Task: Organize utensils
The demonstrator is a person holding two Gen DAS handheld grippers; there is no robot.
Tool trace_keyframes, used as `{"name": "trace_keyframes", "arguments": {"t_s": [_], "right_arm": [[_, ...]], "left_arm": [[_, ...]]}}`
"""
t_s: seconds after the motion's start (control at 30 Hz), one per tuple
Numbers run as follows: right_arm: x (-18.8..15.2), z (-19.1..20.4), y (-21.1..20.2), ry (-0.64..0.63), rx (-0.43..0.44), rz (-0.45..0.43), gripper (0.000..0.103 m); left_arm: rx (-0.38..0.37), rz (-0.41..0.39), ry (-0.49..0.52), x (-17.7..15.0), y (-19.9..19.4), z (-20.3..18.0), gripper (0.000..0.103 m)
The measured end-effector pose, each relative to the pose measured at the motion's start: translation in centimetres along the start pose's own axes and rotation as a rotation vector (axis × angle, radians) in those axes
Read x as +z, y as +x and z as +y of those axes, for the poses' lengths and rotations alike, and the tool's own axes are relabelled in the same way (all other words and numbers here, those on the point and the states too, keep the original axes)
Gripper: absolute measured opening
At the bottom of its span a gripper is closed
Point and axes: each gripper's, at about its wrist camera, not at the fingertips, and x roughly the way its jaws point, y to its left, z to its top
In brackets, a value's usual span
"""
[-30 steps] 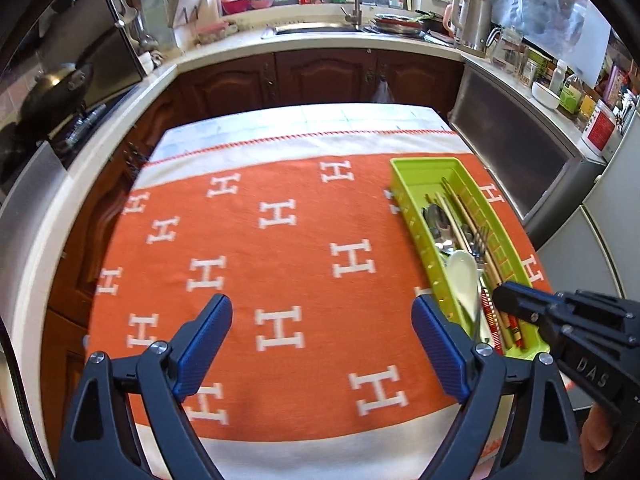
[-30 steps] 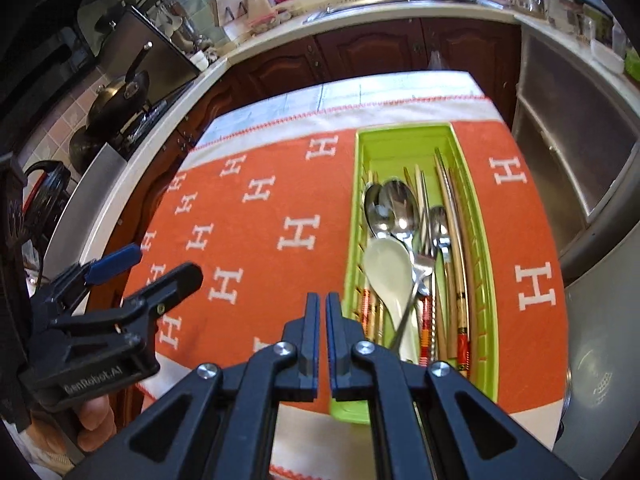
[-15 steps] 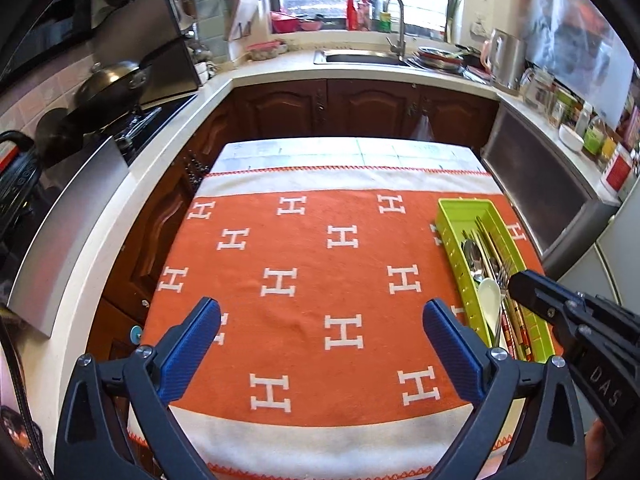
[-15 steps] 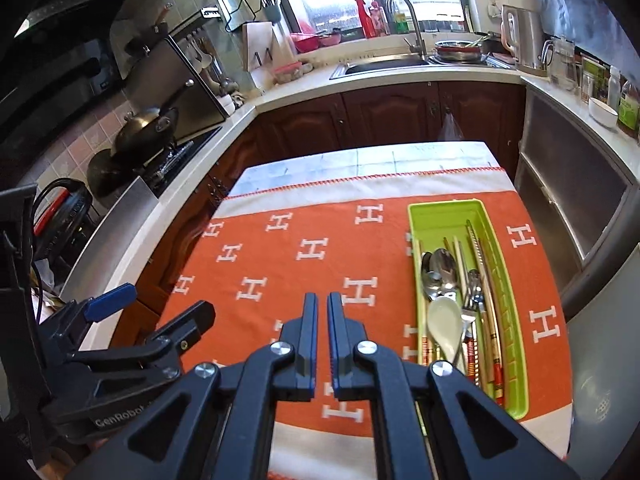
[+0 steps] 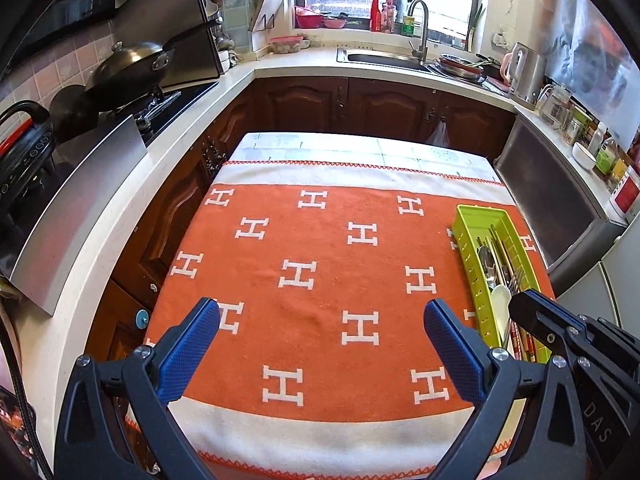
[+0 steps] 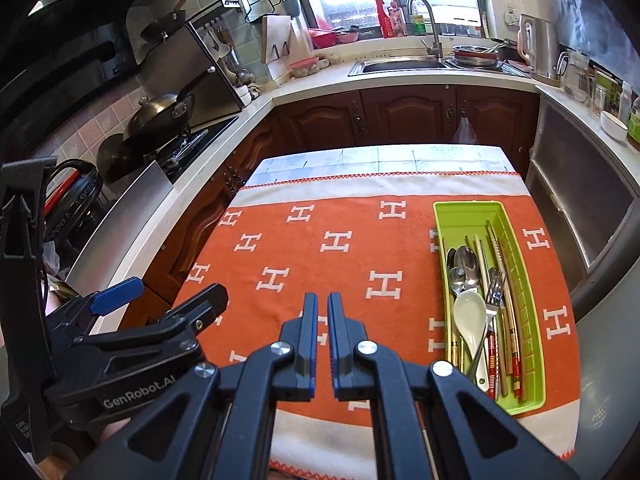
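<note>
Tray [image 6: 520, 276] on cloth [image 6: 320, 264], right side | utensils [image 6: 480, 300] all inside it | left gripper [image 5: 320, 344] spread wide, empty, left of tray | right gripper [image 6: 322, 336] pinched together, empty | metal slippery, white spoon [image 6: 470, 312] likely fragile; grasp handles.

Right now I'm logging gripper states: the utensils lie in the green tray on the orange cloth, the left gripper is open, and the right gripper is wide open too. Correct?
Not quite. The right gripper is shut and holds nothing, as the right wrist view shows. The rest stands: the utensils lie in the green tray on the orange cloth, and the left gripper is open.
</note>
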Motion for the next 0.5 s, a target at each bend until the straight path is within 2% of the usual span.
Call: {"name": "trace_keyframes", "arguments": {"t_s": [0.5], "right_arm": [[-0.03, 0.01, 0.52, 0.013, -0.007, 0.010, 0.005]], "left_arm": [[0.002, -0.007, 0.019, -0.01, -0.05, -0.28, 0.101]]}}
